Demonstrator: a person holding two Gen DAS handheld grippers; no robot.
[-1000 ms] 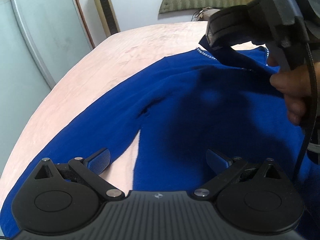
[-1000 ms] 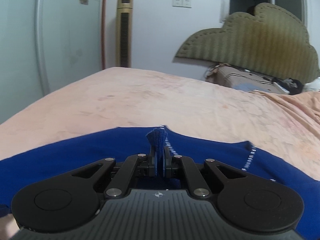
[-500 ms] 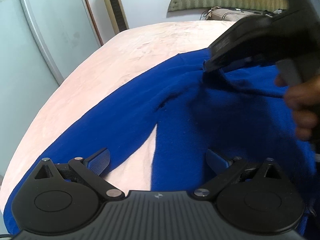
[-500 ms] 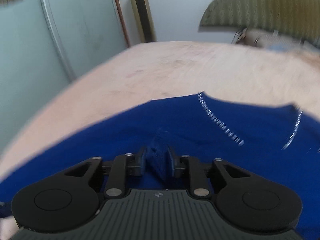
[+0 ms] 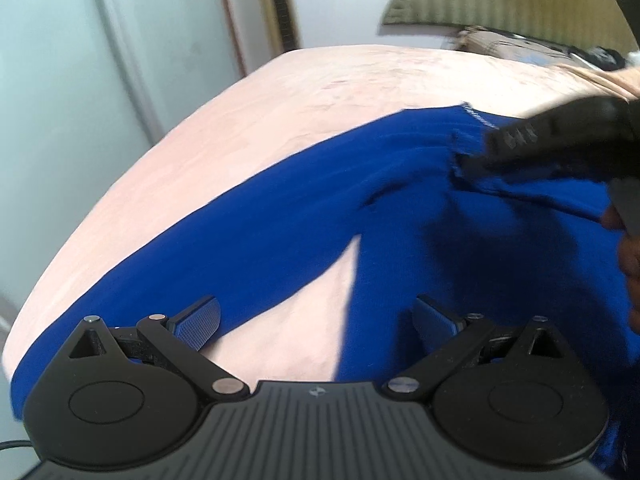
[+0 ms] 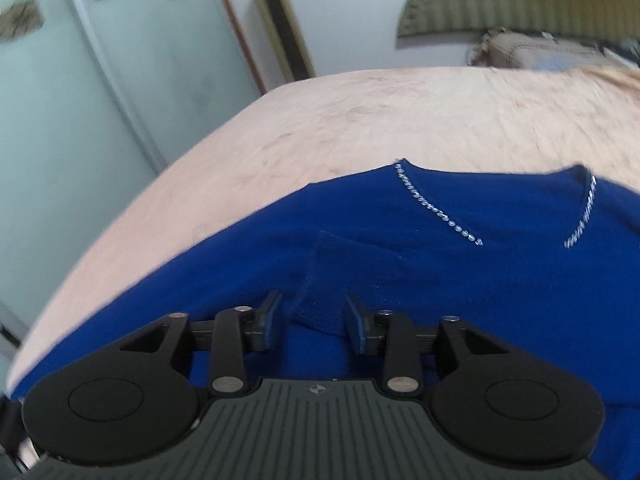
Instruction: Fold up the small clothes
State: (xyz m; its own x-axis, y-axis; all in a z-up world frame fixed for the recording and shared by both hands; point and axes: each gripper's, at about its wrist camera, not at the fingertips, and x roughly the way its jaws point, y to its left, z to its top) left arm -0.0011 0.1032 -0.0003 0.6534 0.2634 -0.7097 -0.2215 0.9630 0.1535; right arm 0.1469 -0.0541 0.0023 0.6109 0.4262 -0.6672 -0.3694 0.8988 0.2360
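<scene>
Lying spread on the pink bed (image 5: 360, 80) is the blue sweater (image 5: 460, 248), neckline with a beaded trim (image 6: 438, 210) toward the headboard (image 6: 520, 4). Left tongs (image 5: 316, 318) gape wide with nothing between the pads, hovering over the gap between sleeve (image 5: 224, 240) and body. Right tongs (image 6: 312, 322) have just been opening; a folded sleeve cuff (image 6: 324, 280) sits between the pads, which no longer press it. In the left view the right tongs' tip is at the sweater's shoulder. A hand (image 5: 630, 264) shows at the right edge. Both views blurred.
</scene>
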